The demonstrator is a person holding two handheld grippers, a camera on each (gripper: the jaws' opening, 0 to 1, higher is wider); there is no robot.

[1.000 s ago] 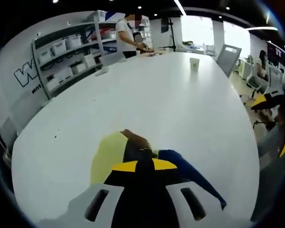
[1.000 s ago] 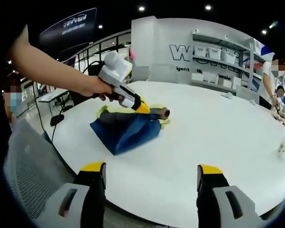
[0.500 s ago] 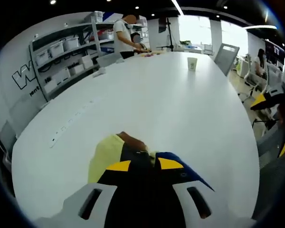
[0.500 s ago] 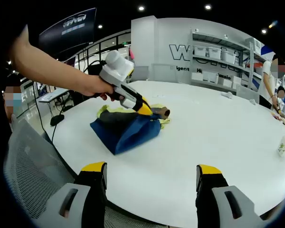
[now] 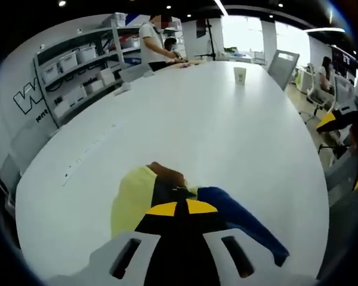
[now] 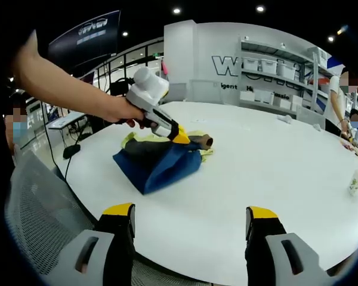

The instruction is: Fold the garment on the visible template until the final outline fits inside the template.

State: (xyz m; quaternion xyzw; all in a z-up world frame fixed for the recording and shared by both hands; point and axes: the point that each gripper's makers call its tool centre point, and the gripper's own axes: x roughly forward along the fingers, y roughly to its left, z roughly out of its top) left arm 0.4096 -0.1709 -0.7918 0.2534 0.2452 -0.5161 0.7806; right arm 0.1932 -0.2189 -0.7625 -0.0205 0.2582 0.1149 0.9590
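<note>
- Centrally, on the white table (image 6: 274, 179), lies the folded garment (image 6: 158, 162), dark blue with yellow-green and brown parts showing at its far edge
- Left gripper (image 6: 180, 136), held in a person's hand (image 6: 126, 111), has its yellow-tipped jaws pressed together on the garment's top; in the left gripper view the tips (image 5: 176, 208) meet over the cloth (image 5: 134, 193)
- Right gripper (image 6: 190, 219) hovers near the table edge, jaws spread wide, well apart from the garment
- Paper cup (image 5: 240, 74) stands far off on the table
</note>
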